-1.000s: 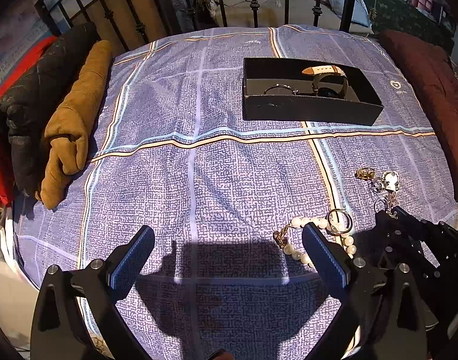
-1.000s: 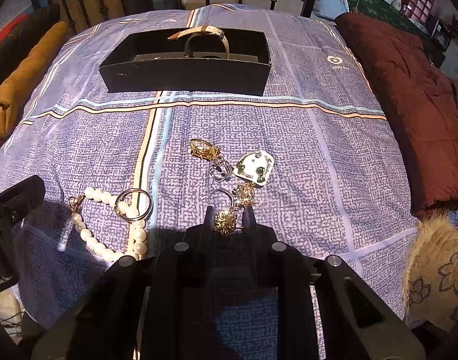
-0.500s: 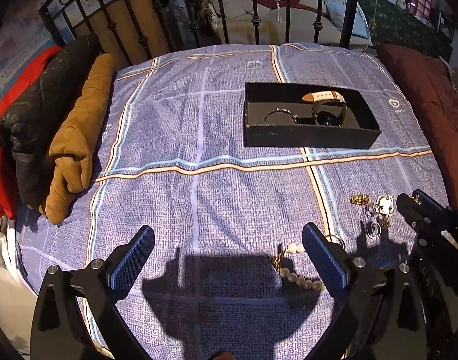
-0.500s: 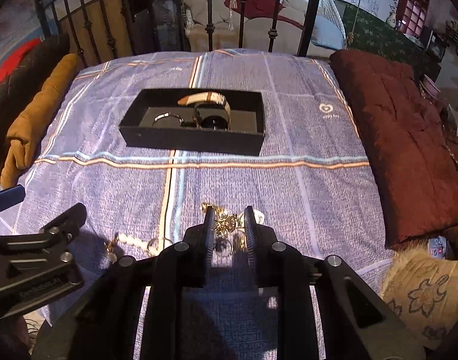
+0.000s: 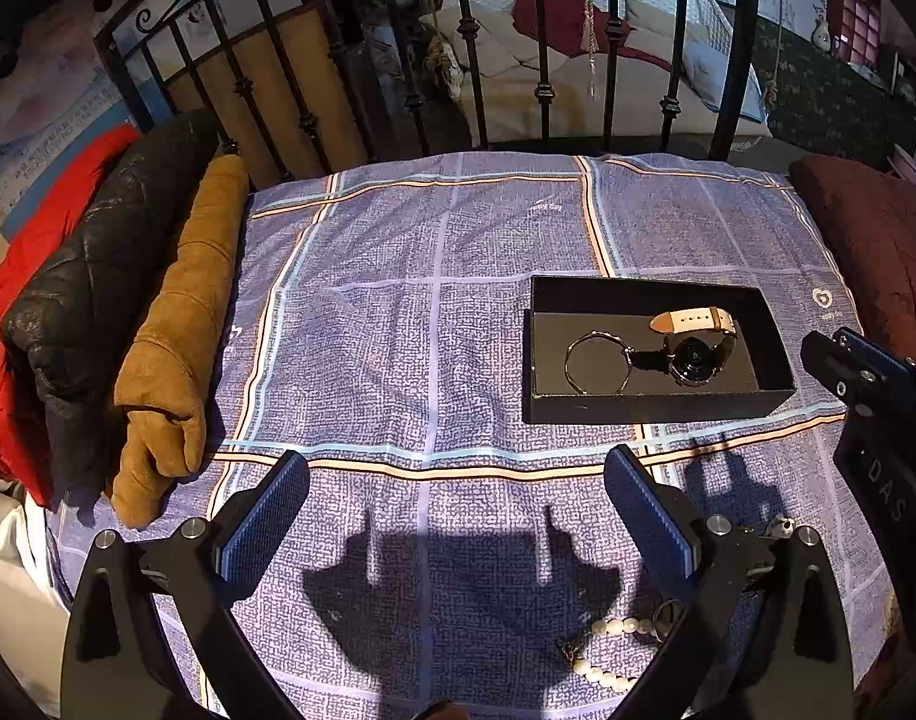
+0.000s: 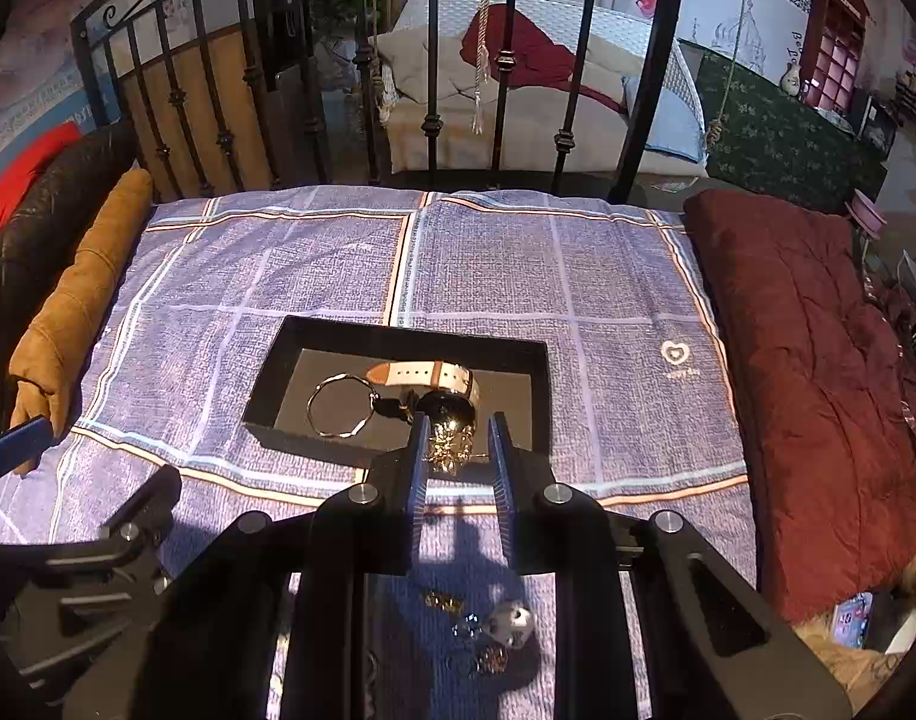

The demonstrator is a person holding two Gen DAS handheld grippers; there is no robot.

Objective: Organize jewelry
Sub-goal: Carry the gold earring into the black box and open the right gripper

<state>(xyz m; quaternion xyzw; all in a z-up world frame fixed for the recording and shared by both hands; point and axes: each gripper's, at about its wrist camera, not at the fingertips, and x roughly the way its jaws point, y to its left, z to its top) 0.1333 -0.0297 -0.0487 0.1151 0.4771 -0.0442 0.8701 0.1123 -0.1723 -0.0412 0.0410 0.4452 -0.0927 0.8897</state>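
My right gripper (image 6: 458, 444) is shut on a small gold ornament (image 6: 449, 447) and holds it in the air just before the near wall of a black jewelry box (image 6: 296, 339). The box holds a thin bangle (image 6: 341, 405) and a watch with a pale strap (image 6: 425, 375). My left gripper (image 5: 458, 510) is open and empty above the purple cloth; the box (image 5: 538, 354) lies ahead to its right. A pearl bracelet (image 5: 607, 648) lies by its right finger. Loose gold and silver pieces (image 6: 487, 630) lie on the cloth beneath my right gripper.
A brown and black padded roll (image 5: 176, 324) lies along the cloth's left edge and a dark red quilt (image 6: 817, 372) along the right. A black iron railing (image 5: 517, 60) stands behind the cloth. The right gripper's tip (image 5: 847, 366) shows in the left view beside the box.
Both grippers have risen and pulled back from the cloth. My right gripper lifted the gold ornament off the loose pile and carried it forward to the box.
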